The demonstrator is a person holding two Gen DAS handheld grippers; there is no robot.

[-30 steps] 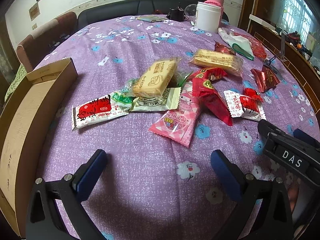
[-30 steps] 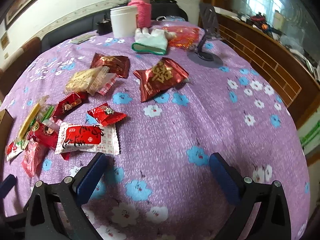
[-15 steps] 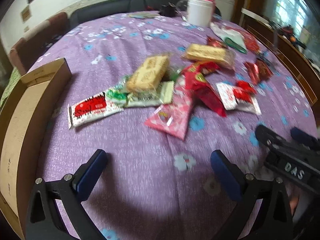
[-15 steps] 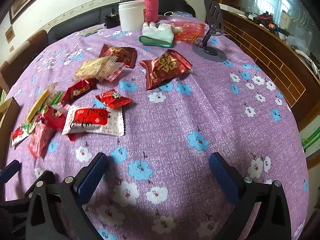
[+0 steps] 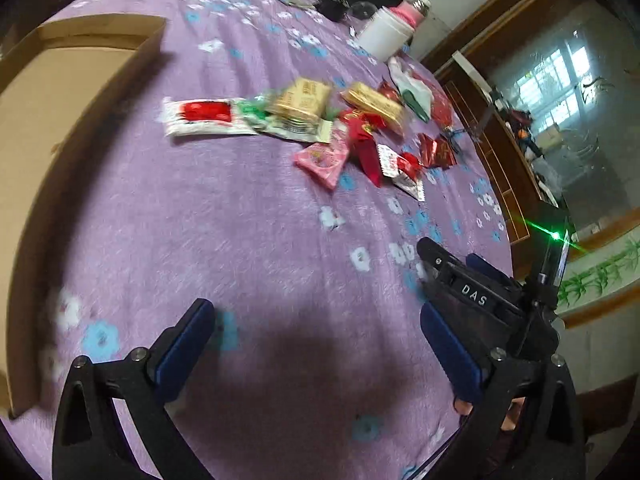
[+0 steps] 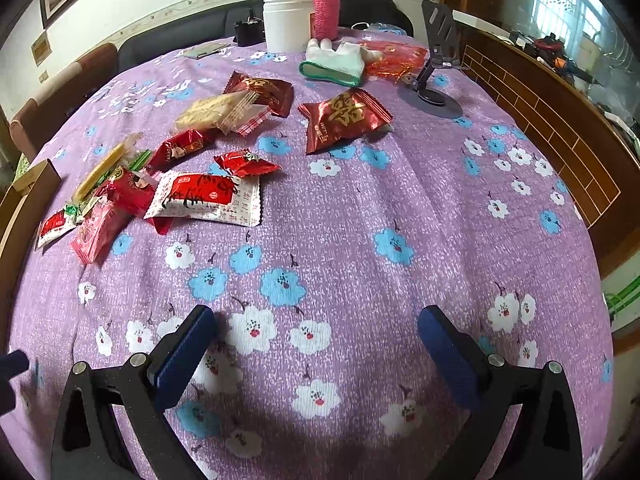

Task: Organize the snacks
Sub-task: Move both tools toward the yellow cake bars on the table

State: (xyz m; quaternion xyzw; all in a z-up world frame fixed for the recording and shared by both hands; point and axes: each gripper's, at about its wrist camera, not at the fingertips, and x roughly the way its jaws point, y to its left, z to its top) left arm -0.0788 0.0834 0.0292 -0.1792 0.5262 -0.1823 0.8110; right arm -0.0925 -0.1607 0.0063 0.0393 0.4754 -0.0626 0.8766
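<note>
Several snack packets lie in a loose pile on the purple flowered tablecloth (image 6: 360, 240): a white and red packet (image 6: 206, 199), a pink packet (image 5: 322, 159), a yellow biscuit pack (image 5: 302, 98), a dark red foil bag (image 6: 344, 118). An open cardboard box (image 5: 60, 92) stands at the left. My left gripper (image 5: 316, 344) is open and empty, tilted, near the table's front edge. My right gripper (image 6: 316, 344) is open and empty, well short of the snacks; it also shows in the left wrist view (image 5: 472, 292).
At the far side stand a white tub (image 6: 288, 24), a pink-sleeved flask (image 6: 322, 4), a white glove (image 6: 336, 62) and a phone stand (image 6: 434, 80). A wooden ledge (image 6: 560, 128) runs along the right. Chairs and a sofa ring the table.
My left gripper has pulled back and rolled, so its view is tilted and blurred. My right gripper has also drawn back from the snacks. Both stay open.
</note>
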